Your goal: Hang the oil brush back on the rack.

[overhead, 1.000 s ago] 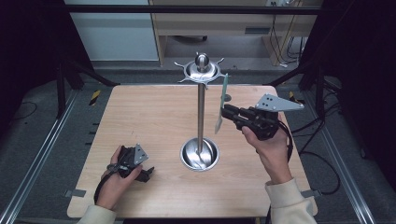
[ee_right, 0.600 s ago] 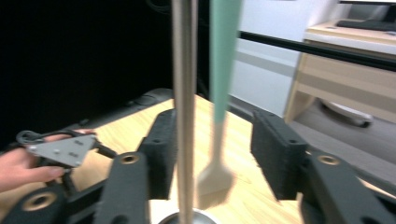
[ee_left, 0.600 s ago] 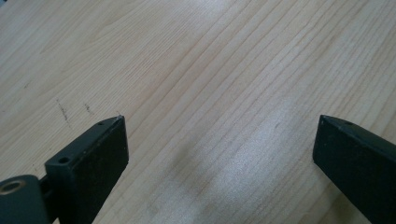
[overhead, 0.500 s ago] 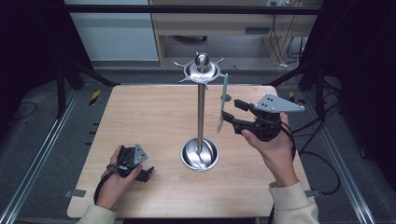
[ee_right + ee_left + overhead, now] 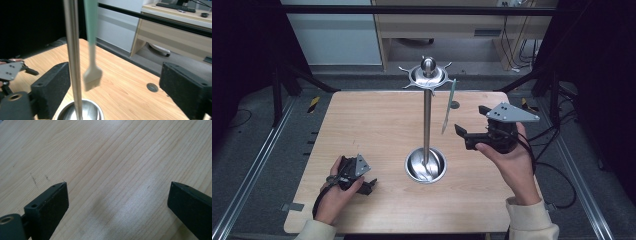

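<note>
Pole (image 5: 72, 55) beside hanging brush (image 5: 92, 75)

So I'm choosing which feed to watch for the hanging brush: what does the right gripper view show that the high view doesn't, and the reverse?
Right gripper view: the brush's pale bristle head up close, between its own open tool's jaws but untouched.
High view: the stand's hook ring where the brush hangs, and the whole table.
Both: the steel pole, its bowl base, and the left tool resting on the table.
</note>
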